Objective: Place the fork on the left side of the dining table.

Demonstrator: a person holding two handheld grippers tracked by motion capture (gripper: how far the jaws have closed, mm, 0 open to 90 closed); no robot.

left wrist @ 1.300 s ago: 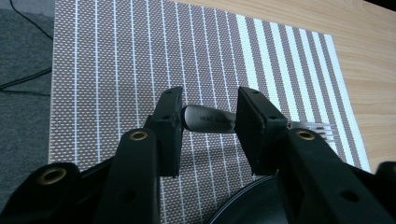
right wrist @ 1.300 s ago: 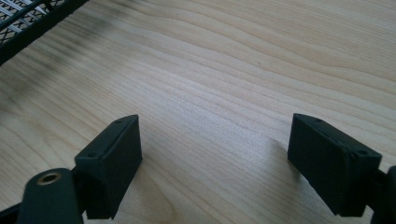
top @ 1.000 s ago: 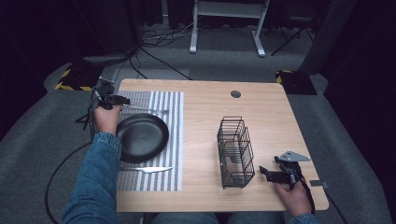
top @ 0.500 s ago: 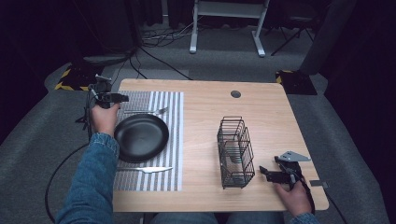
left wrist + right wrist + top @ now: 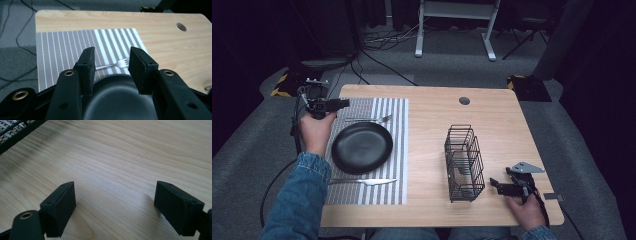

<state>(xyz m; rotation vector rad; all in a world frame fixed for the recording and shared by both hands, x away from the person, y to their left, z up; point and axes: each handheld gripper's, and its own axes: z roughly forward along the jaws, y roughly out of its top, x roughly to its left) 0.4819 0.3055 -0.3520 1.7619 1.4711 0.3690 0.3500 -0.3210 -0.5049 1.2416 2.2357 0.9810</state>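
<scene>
Beyond the black plate (image 5: 362,147), on the striped mat (image 5: 397,150), the fork (image 5: 368,119) is lying flat: light, stiff, slippery, best pinched mid-handle. Left gripper (image 5: 111,66) fingers, having just been opening, are hovering half-wide and empty; right gripper (image 5: 115,207) is resting wide.

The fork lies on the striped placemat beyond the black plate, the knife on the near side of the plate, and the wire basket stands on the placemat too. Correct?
Not quite. In the high view the wire basket stands on the bare wooden table, right of the striped placemat. The fork, knife and black plate are as stated.
</scene>
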